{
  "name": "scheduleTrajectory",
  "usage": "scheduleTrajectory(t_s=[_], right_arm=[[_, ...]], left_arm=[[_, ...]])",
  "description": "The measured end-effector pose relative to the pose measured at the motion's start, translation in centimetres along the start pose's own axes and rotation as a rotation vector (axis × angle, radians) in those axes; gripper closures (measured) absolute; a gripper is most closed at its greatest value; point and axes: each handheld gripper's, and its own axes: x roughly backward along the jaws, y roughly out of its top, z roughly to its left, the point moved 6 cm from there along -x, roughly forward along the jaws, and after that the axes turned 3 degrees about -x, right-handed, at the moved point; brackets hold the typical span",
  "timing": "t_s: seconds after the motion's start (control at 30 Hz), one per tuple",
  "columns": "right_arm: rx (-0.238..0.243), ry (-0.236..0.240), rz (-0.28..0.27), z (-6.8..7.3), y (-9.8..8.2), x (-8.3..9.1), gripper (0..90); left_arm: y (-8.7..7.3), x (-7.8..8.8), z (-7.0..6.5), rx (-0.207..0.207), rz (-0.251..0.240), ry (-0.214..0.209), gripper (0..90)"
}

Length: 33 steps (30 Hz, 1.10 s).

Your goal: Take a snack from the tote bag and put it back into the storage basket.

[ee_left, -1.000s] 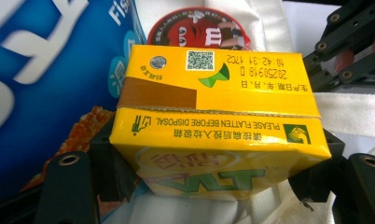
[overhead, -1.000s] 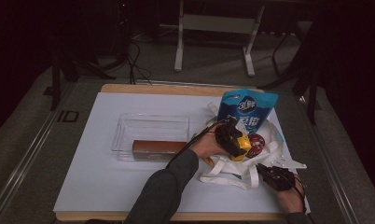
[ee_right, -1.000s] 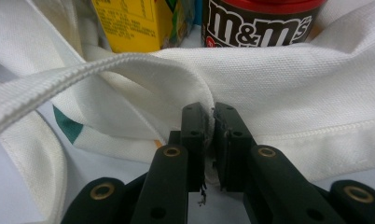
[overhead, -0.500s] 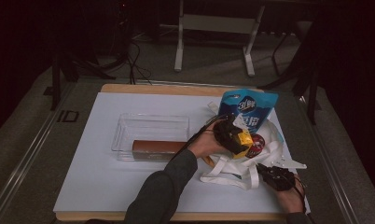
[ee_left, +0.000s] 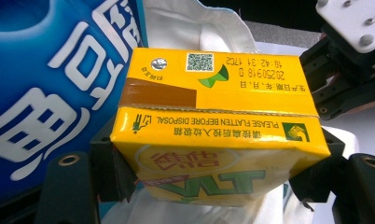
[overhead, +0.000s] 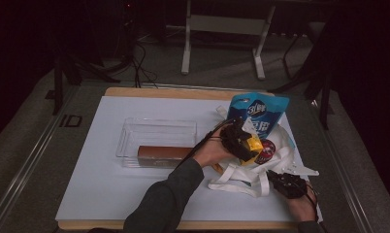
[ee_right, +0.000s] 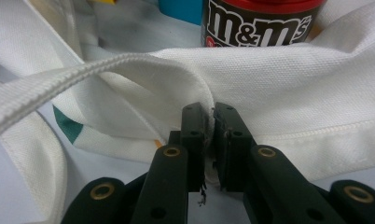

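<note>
I am lifting a yellow carton [ee_left: 218, 135] out of the white bag [overhead: 261, 170] on the bench [overhead: 101, 194].

My left gripper [overhead: 241, 141] is clamping the carton by its sides and has been rising a little since a second ago, so the carton is clearing the bag. My right gripper [ee_right: 209, 121] is pinching the bag's rim. A blue pouch [overhead: 258, 114] and an M&M's tub [ee_right: 260, 21] are crowding close; the clear tray [overhead: 156, 128] holding a brown bar [overhead: 164, 153] is waiting alongside.
</note>
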Motion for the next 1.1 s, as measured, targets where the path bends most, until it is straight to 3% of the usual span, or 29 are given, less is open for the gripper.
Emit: scheduleTrajectory(t_s=[0.4, 0.77, 1.1], right_arm=[[-0.003, -0.002, 0.001, 0.0, 0.0, 0.0, 82.5], [-0.004, -0.002, -0.001, 0.0, 0.0, 0.0, 82.5], [-0.005, -0.002, -0.002, 0.1, 0.0, 0.0, 82.5]], left_arm=[[0.4, 2.6, 0.0, 0.009, -0.031, 0.022, 29.0], [0.1, 4.6, 0.4, 0.023, -0.054, 0.070, 29.0], [-1.5, 7.5, 1.7, 0.068, -0.065, 0.127, 29.0]])
